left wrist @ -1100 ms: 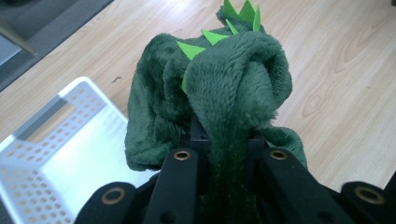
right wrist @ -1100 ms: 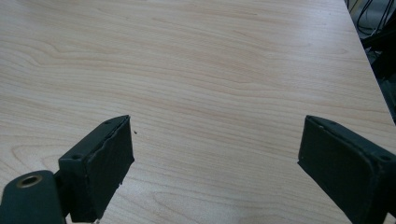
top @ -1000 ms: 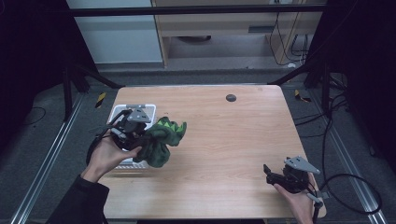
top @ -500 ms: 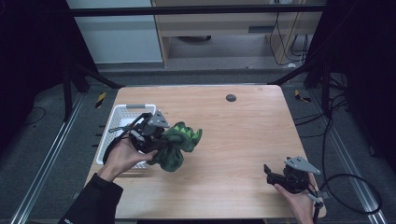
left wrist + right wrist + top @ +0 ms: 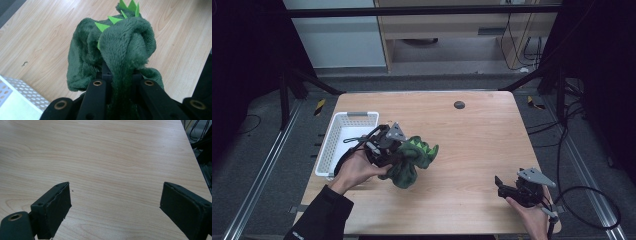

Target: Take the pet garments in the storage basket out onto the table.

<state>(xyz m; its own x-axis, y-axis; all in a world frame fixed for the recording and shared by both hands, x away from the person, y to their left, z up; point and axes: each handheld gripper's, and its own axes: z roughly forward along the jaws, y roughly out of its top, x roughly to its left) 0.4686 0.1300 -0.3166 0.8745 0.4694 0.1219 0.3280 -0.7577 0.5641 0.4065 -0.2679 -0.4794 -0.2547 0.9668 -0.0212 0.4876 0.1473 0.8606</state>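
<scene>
The left gripper [image 5: 398,150] clamps a dark green plush dinosaur [image 5: 412,161] hanging lengthwise above the wooden table [image 5: 472,140], its spikes pointing away from the white basket [image 5: 343,142], while the right gripper [image 5: 507,188] rests wide open.

Just behind and left of the left tongs, a white perforated plastic basket [image 5: 346,141] on the pale wooden table [image 5: 472,145]. Far ahead of both tongs, a small dark round disc [image 5: 459,104] near the table's far edge.
</scene>
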